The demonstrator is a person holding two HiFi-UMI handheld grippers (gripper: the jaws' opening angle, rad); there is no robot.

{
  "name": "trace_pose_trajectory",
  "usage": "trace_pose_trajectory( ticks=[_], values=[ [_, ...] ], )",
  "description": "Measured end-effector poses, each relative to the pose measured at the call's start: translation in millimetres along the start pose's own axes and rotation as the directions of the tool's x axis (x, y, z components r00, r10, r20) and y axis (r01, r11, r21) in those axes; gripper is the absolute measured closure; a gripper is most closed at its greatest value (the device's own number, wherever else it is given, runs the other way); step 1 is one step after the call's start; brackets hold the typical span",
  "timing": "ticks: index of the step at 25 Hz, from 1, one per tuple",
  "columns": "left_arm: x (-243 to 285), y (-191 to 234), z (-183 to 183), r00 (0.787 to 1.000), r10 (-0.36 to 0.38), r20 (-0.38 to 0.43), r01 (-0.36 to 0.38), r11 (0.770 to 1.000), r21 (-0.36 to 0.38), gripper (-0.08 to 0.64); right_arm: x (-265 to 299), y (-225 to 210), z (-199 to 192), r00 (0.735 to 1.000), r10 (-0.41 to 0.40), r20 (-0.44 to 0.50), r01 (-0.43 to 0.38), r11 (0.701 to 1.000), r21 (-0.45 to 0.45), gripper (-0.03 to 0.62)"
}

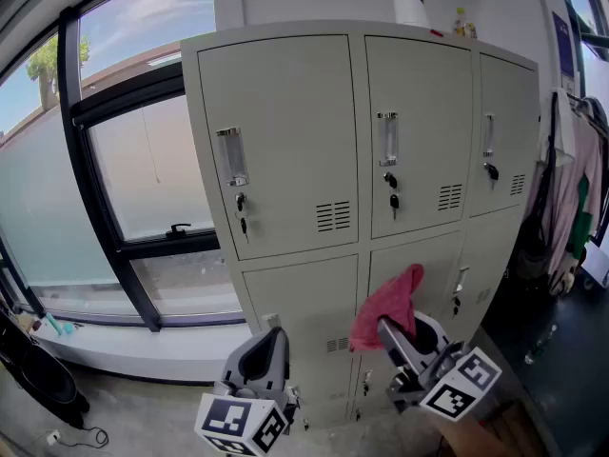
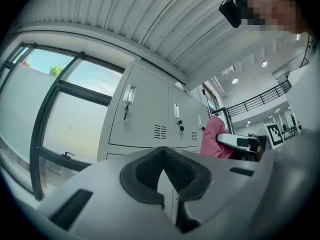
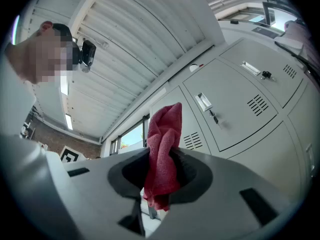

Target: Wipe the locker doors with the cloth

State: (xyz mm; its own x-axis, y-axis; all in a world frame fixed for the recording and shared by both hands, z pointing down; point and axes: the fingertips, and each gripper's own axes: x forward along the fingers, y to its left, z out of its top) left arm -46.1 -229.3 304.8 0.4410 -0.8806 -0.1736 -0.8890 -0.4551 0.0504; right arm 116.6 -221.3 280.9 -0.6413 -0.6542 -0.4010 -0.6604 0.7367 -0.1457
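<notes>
Grey locker doors [image 1: 285, 141] (all shut), red cloth [image 1: 385, 305] in right tongs [image 3: 161, 171]

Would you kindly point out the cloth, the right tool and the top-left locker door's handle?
cloth [image 1: 388, 305], head view, middle of the bunched fabric.
right tool [image 1: 400, 331], head view, midway between its fingertips.
top-left locker door's handle [image 1: 231, 157], head view, middle of the metal grip.

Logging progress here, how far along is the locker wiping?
Done: the red cloth is clamped in the right gripper. In hand: it is held up near the lower middle door; contact can't be confirmed. Remaining: wiping the locker doors, which show no wipe marks. The left gripper is shut, empty.
</notes>
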Motion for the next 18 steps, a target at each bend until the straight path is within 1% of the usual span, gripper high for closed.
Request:
trace_pose_trajectory(
  ticks=[3,7,10,14,16,18],
  values=[
    [0.1,12.3,15.1,0.999,-0.003,0.032,0.002,1.0,0.029,0.555,25.4,17.7,-9.4,1.0,0.012,-0.009,-0.012,1.0,-0.018,0.511],
    [0.4,19.0,17.7,0.999,-0.017,0.041,0.016,0.999,0.035,0.555,39.3,29.6,-19.9,1.0,0.017,-0.023,-0.017,1.0,-0.014,0.511],
    [2.5,16.9,14.7,0.999,-0.028,0.035,0.027,0.999,0.032,0.555,40.7,24.7,-23.4,0.999,0.013,-0.043,-0.014,1.0,-0.021,0.511],
    [10.3,12.7,15.8,0.999,-0.033,0.035,0.031,0.999,0.038,0.555,43.3,9.2,-20.4,0.999,-0.003,-0.049,0.003,1.0,0.005,0.508],
    [16.1,11.6,16.3,0.999,-0.034,0.029,0.033,0.998,0.045,0.555,47.9,0.1,-13.3,0.998,-0.023,-0.052,0.022,1.0,-0.018,0.508],
    [23.7,12.3,17.8,0.999,-0.036,0.02,0.035,0.998,0.049,0.555,57.7,-6.3,-1.3,0.997,-0.038,-0.06,0.034,0.997,-0.069,0.508]
  ],
)
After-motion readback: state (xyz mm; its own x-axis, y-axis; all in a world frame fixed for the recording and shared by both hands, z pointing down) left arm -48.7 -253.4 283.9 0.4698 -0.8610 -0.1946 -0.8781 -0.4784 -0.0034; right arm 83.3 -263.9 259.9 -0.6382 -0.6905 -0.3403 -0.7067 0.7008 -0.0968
